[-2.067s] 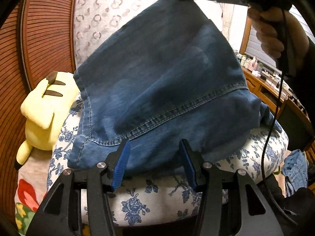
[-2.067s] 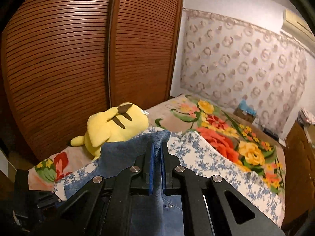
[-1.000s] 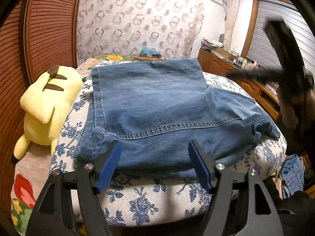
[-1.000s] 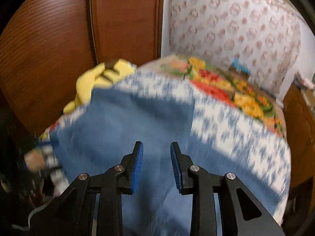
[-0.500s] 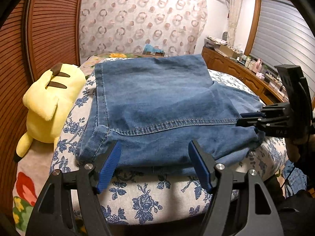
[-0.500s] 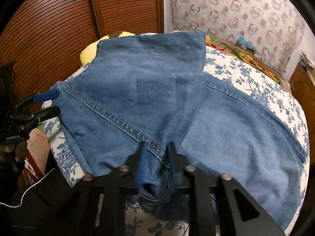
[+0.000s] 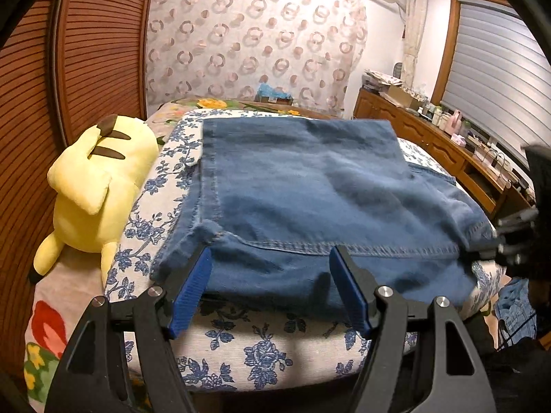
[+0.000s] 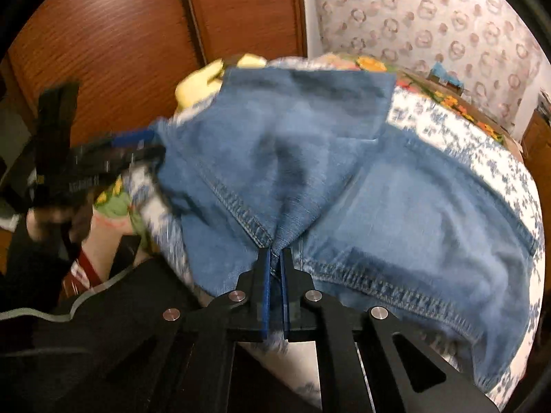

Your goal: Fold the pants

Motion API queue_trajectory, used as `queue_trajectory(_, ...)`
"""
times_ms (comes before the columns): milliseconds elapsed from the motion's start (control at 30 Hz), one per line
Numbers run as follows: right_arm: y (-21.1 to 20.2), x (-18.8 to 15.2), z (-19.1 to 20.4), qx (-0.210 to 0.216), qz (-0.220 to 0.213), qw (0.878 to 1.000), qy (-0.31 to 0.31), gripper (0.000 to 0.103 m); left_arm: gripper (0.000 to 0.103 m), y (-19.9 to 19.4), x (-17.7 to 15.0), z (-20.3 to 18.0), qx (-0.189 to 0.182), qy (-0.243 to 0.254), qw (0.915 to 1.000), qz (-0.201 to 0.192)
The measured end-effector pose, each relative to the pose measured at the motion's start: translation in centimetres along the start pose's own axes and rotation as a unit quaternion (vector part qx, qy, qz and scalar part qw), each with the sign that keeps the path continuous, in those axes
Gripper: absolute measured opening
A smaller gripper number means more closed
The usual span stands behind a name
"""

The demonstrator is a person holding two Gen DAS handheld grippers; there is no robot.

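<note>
The bed point(image 7: 241, 351) with a blue-flower cover carries the folded blue jeans point(image 7: 310, 199), which lie flat across its near end. A yellow plush toy point(image 7: 93, 186) lies beside the jeans, near the wooden wardrobe. The left gripper point(image 7: 272, 289) stands wide open at the jeans' near edge. The right gripper point(image 8: 274, 272) has just been closing and now pinches a fold of the denim at the seam.

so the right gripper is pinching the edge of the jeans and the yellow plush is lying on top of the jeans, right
Not quite. The yellow plush lies beside the jeans, on the bed along their left edge, not on top of them; the left wrist view shows this. The rest holds: the right gripper is shut on the jeans' edge, as the right wrist view shows.
</note>
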State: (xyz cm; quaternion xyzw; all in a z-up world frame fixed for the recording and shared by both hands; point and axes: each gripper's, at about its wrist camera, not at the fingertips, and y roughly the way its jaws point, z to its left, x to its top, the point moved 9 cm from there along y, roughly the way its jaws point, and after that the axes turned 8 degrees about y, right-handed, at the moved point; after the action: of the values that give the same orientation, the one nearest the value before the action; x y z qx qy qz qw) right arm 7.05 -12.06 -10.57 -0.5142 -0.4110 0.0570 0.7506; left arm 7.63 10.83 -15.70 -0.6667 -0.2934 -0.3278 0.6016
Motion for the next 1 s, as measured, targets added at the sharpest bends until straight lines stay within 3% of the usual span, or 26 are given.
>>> queue_trajectory(400,-0.9,-0.3,-0.1,0.006,-0.005,1.0,0.015,0.005,0.072,0.4,-0.6,0.5,0.007,0.003,0.9999,0.007)
queue_trajectory(467,-1.7,0.7,-0.3,-0.001,-0.014,1.0,0.018,0.015,0.072,0.6,-0.8,0.6,0.012,0.003,0.9999,0.011)
queue_trajectory(600,-2.6,3.2,-1.7,-0.03,-0.048,0.998,0.022,0.022,0.072,0.7,-1.1,0.4,0.014,0.001,0.9998,0.015)
queue_trajectory(667,-2.4,4.8,-2.8,-0.048,-0.062,0.997,0.027,0.03,0.072,0.7,-1.1,0.4,0.014,0.002,0.9998,0.014)
queue_trajectory(800,0.1,8.3,-5.3,-0.076,-0.072,0.993,0.058,0.032,0.072,0.8,-1.1,0.4,0.013,0.001,0.9998,0.014)
queue_trajectory(1000,6.9,11.5,-8.6,-0.085,-0.043,0.988,0.123,0.032,0.072,0.9,-1.2,0.1,0.014,0.003,0.9997,0.019)
